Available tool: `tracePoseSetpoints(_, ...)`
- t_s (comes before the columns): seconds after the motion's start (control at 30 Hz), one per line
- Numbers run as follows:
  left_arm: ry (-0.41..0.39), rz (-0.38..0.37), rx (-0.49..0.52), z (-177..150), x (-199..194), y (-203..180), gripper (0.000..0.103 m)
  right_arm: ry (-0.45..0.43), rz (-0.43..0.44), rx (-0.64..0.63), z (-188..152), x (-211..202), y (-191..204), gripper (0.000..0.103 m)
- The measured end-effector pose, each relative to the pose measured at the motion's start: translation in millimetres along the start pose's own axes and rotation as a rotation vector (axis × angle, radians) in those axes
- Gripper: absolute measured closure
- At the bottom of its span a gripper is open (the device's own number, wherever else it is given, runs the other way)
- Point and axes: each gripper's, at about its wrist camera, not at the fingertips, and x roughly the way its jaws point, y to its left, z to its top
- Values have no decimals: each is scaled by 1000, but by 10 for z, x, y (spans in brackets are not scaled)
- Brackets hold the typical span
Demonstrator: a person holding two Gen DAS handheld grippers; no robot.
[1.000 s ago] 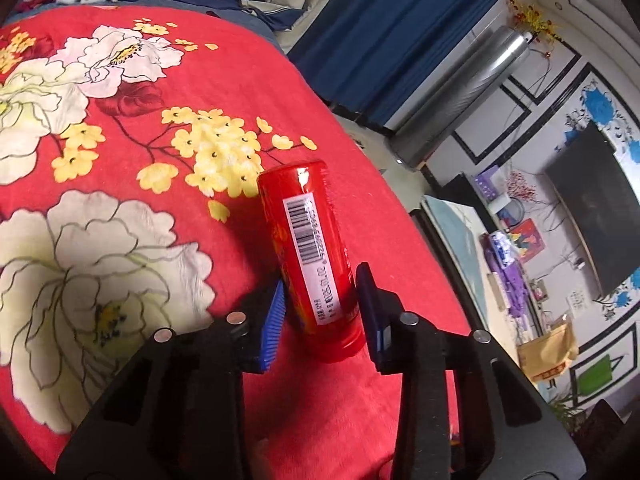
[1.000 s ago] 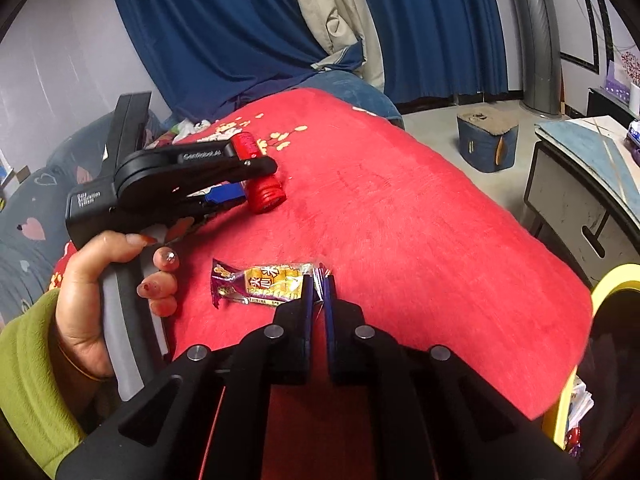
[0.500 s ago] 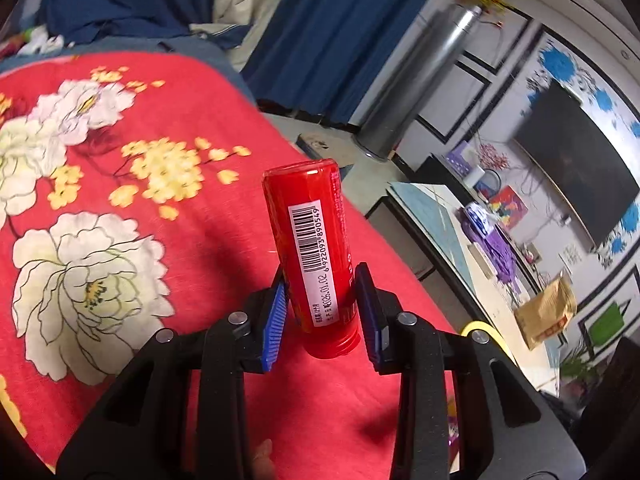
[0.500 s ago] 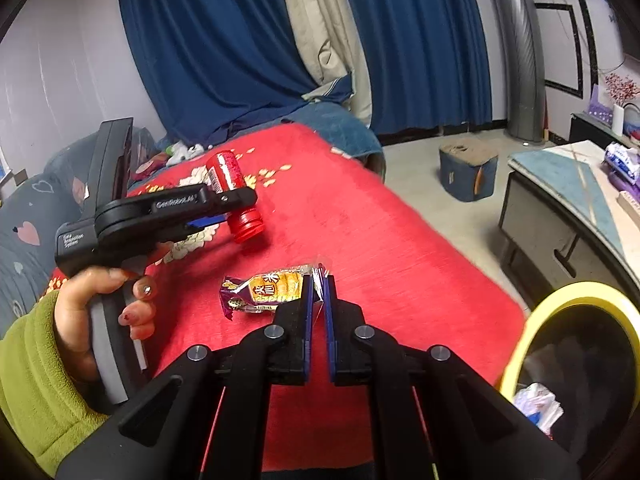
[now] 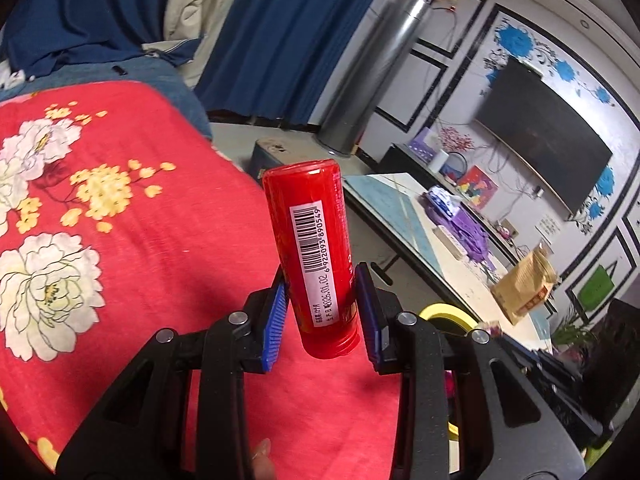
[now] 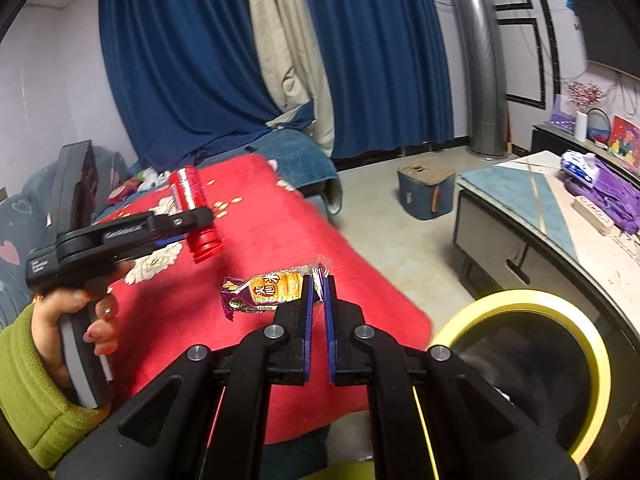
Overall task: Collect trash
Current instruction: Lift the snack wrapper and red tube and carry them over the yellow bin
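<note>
Above the red blanket with white and yellow flowers point(image 5: 132, 248), the left gripper point(image 5: 320, 312) holds a red plastic cylindrical bottle with a white barcode label point(image 5: 310, 256). Its jaws are closed against the lower part of the bottle, one blue pad on each side, and the bottle stands tilted a little with its threaded neck pointing down toward the camera. In the right wrist view the same left gripper point(image 6: 188, 220) is seen from the side in a hand with a green sleeve point(image 6: 76, 320), and the bottle point(image 6: 194, 208) hangs clear of the blanket point(image 6: 280, 248).

The right gripper point(image 6: 316, 292) has its jaws nearly together, pinching one crimped end of a yellow and purple plastic snack wrapper point(image 6: 268, 290). The wrapper sticks out to the left of the jaws, and whether it touches the blanket below cannot be told.

To the lower right of the right gripper sits a round black bin with a yellow rim point(image 6: 520, 304), close to the blanket's edge. The same yellow rim point(image 5: 448, 312) shows just behind the left gripper's right finger. Beyond it stands a low tabletop with a pale blue and cream surface point(image 6: 536, 200), carrying purple cloth point(image 6: 608, 196). Dark blue curtains point(image 6: 192, 60) hang behind.
</note>
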Motion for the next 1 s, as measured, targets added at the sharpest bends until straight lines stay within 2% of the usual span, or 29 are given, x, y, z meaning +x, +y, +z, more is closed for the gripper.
tracePoseSetpoints(0.63,50,-99,138,-201,149,-681,77,-46,-124,114,-80,-473,-635,97)
tracePoseSetpoints(1.0,99,-142,218,-374,293,-1038,77,-50,-180,176,-171,-601,-944,97)
